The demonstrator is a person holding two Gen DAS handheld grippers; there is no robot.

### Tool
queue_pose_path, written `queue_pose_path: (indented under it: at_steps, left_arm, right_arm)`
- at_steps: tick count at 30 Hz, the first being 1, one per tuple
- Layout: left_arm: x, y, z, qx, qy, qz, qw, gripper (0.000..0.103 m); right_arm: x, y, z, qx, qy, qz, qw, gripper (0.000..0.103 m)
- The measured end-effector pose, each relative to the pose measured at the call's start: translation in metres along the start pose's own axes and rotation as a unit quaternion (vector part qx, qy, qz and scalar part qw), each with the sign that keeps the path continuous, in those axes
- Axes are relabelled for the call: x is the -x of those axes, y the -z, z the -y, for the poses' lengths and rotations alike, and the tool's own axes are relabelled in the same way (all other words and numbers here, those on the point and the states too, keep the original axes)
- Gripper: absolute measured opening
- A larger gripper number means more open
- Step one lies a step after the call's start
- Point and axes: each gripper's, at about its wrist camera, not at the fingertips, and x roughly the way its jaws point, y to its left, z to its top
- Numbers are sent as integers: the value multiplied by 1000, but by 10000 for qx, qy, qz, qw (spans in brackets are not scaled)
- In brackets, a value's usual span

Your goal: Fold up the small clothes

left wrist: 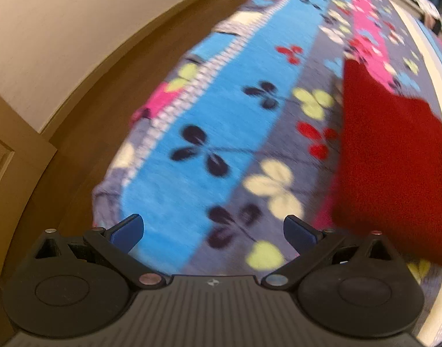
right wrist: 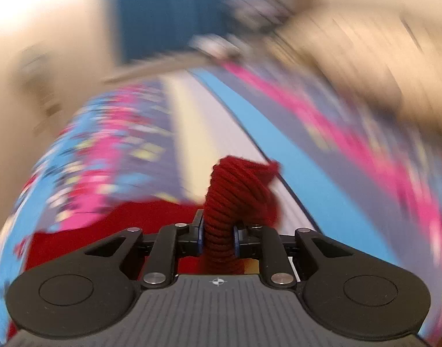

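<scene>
Right hand-held gripper point(right wrist: 218, 238) clamped on a bunched edge of the red knit garment point(right wrist: 238, 190), lifted above the flowered blanket point(left wrist: 221, 115). Left hand-held gripper point(left wrist: 213, 232) spread wide, holding nothing, just beside the garment's hanging panel.

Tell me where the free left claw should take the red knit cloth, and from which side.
Probably the cloth's near straight edge, which hangs free above the blanket. Come from that open side with the left claw, open and empty. The right claw already pinches a bunched corner.
</scene>
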Motion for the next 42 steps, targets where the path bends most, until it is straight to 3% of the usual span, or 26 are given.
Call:
queue_pose_path:
  at_steps: [2,5,7,9,12,14,19,22,24,25,26,27,29,31,35,37,42]
  left_arm:
    - [2,-4,-18,160,21,68,9998,103]
    - [5,-4,-41,336,44,125,9993,103]
    - [4,0,-51,391,43,101,9992,103]
    - [1,4,-58,416,75,8,9991,103]
    - [-1,9,-62,377,114,-35,9992,103]
    - [-2,11,-60,347,143,-24,9993,103]
    - [2,13,-52,316,218,40,9993,103]
    - [3,14,-47,211,217,22,9995,103]
    - [5,15,-44,128,183,49,9997,103]
    - [6,16,-43,94,152,58,9998,103]
    - [7,16,-43,77,147,58,9998,103]
    - [7,17,-42,67,153,52,9998,103]
    - [9,17,-39,21,152,36,9999,103]
    - [13,17,-31,-49,174,51,9998,103]
    - [29,21,-10,-250,283,155,9992,103]
    - [40,27,4,-399,372,190,9983,103]
    - [77,52,34,-904,435,411,9941,103]
  right_arm:
    - [11,0,-74,1264,-479,383,9901,16]
    - [25,45,-166,2974,-1450,521,9422,16]
    - [26,89,-204,3809,-2026,130,9021,16]
    - [15,129,-221,4228,-2243,-454,8768,16]
    - [18,144,-220,4343,-2096,-342,8754,16]
    - [25,132,-213,4058,-2248,-436,8848,16]
    - [72,115,-204,3796,-2683,-184,8852,15]
    - [66,140,-210,4206,-2723,-398,8645,16]
    - [56,158,-211,4332,-2675,-555,8589,17]
    - [55,161,-210,4338,-2674,-536,8587,17]
    - [58,160,-210,4292,-2703,-512,8603,26]
    - [61,154,-208,4124,-2840,-596,8635,46]
    - [74,137,-200,3712,-3208,-772,8680,58]
    - [92,119,-185,3366,-3348,-780,8766,57]
    - [120,88,-135,2471,-2919,-859,9200,56]
    - [139,81,-107,2132,-2653,-916,9358,57]
    - [177,86,-62,1751,-2157,-1054,9548,67]
